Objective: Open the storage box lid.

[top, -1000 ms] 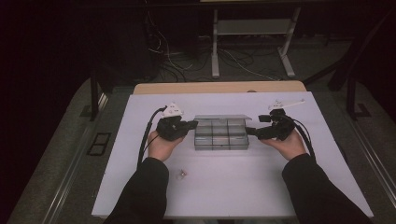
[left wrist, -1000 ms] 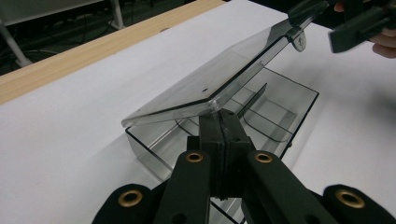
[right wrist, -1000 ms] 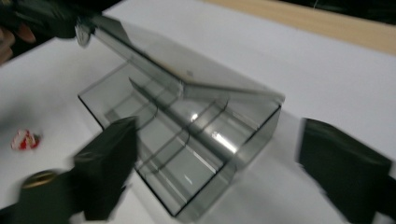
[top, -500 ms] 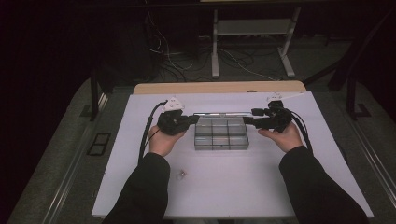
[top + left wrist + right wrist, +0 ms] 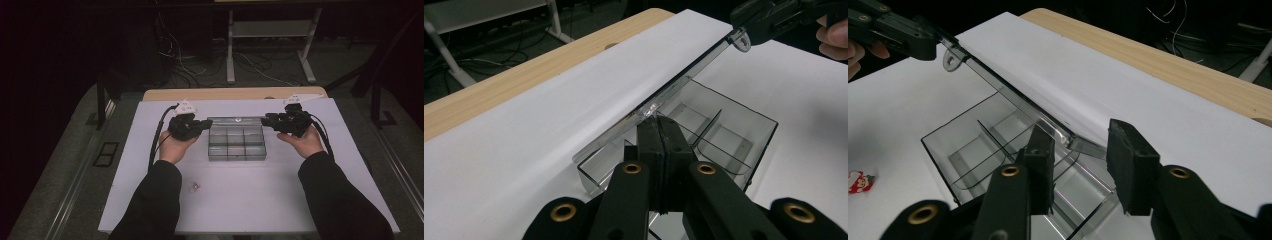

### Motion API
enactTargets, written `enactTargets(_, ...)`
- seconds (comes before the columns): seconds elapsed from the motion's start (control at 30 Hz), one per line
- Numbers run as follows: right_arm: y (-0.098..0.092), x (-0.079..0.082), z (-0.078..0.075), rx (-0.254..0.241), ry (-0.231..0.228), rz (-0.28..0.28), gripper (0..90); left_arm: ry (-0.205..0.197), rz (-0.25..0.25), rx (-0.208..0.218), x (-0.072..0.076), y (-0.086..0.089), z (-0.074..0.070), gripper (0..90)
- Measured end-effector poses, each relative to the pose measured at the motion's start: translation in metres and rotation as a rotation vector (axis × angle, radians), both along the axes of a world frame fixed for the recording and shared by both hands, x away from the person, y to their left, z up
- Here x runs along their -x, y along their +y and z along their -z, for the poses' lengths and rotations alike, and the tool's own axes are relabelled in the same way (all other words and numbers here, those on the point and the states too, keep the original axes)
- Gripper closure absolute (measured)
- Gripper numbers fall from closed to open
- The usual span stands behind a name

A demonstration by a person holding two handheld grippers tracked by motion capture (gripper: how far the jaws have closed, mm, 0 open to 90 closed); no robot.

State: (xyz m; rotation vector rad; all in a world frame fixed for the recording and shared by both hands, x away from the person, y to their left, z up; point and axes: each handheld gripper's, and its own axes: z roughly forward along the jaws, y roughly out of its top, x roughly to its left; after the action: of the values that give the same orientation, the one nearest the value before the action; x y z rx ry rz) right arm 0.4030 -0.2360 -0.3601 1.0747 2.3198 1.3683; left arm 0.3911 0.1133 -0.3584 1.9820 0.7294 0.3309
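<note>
A clear plastic compartment box point(image 5: 236, 145) sits mid-table on the white sheet. Its clear lid point(image 5: 235, 120) is tilted up along the far edge. My left gripper point(image 5: 202, 124) is at the lid's left end; in the left gripper view its jaws point(image 5: 658, 122) are shut on the edge of the lid point(image 5: 684, 82), above the box point(image 5: 734, 145). My right gripper point(image 5: 267, 120) is at the lid's right end. In the right gripper view it point(image 5: 1080, 145) stands open, one jaw either side of the corner of the lid point(image 5: 1008, 95), over the empty compartments point(image 5: 973, 150).
A small red and white charm point(image 5: 193, 187) lies on the sheet near the person's left sleeve, also in the right gripper view point(image 5: 859, 181). A wooden table edge point(image 5: 235, 93) runs behind the sheet, with cables and a stand on the floor beyond.
Both hands moved from the box's sides toward its far edge. The grippers now meet the lid's two ends, and the lid stands raised.
</note>
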Motion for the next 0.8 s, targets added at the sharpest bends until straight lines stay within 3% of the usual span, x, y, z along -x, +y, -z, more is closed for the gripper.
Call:
enactTargets(0.33,-0.003,-0.005,0.002,-0.016,-0.009,-0.004,69.2,0.016,-0.015,0.0,-0.006,0.011,0.0,85.5)
enactTargets(0.5,-0.005,-0.008,0.002,-0.026,-0.002,-0.008,69.8,0.033,-0.023,0.037,-0.011,0.018,0.0,76.4)
enactTargets(0.67,-0.006,-0.011,0.001,-0.037,0.014,-0.01,70.0,0.043,-0.026,0.039,-0.019,0.016,0.0,66.0)
enactTargets(0.8,-0.007,-0.013,0.0,-0.039,0.018,-0.012,70.2,0.047,-0.023,0.033,-0.026,0.011,0.002,63.3)
